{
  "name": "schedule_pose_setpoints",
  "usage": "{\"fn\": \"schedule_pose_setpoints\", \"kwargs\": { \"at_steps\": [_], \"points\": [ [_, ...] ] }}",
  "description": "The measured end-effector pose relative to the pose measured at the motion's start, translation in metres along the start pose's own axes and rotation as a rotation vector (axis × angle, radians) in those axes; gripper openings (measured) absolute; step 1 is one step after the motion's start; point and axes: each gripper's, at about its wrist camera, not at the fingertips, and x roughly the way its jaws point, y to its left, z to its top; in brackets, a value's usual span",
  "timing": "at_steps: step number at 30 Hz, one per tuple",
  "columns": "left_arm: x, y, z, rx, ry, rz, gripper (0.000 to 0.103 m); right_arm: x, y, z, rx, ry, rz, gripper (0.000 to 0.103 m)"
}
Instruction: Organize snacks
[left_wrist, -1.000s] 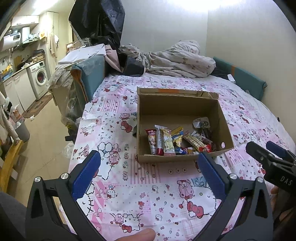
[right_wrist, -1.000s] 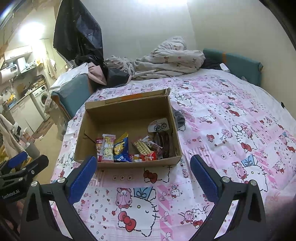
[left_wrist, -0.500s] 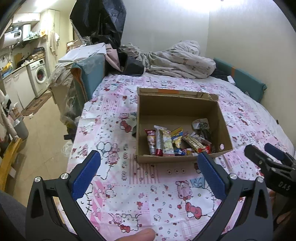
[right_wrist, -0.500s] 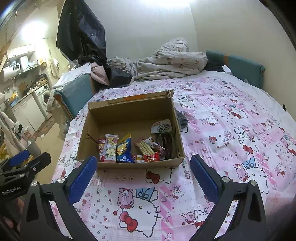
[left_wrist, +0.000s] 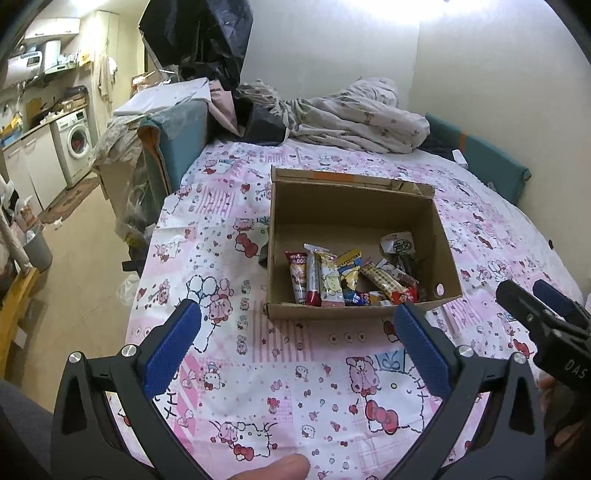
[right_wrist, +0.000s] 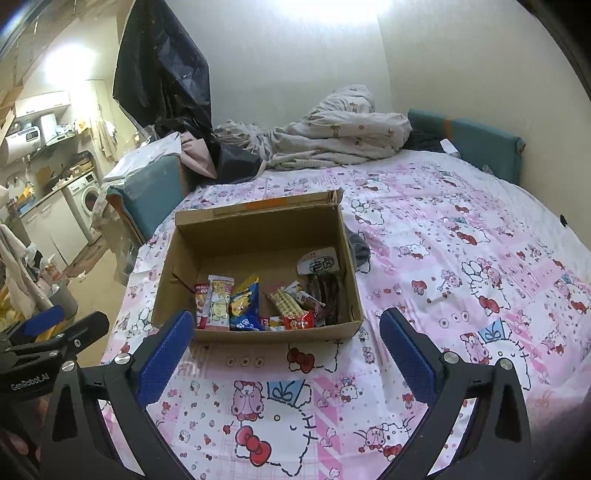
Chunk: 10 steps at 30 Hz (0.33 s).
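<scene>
Across the whole scene spreads a bed (left_wrist: 258, 369) (right_wrist: 461, 258) covered by a pink cartoon-print sheet, with a rumpled blanket (left_wrist: 354, 118) (right_wrist: 340, 136) heaped at its far end against the wall. Near the middle of the sheet sits an open cardboard box (left_wrist: 354, 210) (right_wrist: 258, 229). Inside it, crowded against the near wall, lie the snacks (left_wrist: 347, 280) (right_wrist: 258, 299): small wrapped bars and packets, some overlapping, and one white round-labelled packet further back on the right side. Hovering above the sheet just short of the box, the left gripper (left_wrist: 295, 347) has its blue-padded fingers wide apart and holds nothing. The right gripper (right_wrist: 284, 354) is likewise spread wide and empty, its pads framing the box's near corners.
</scene>
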Motion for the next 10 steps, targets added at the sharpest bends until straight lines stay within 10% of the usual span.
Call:
{"fn": "schedule_pose_setpoints", "kwargs": {
  "at_steps": [10],
  "points": [
    [0.0046, 0.0036, -0.0022, -0.028, 0.016, 0.0, 0.103, 0.0017, -0.0008, 0.0022, 0.016, 0.007, -0.001, 0.103]
  ]
}}
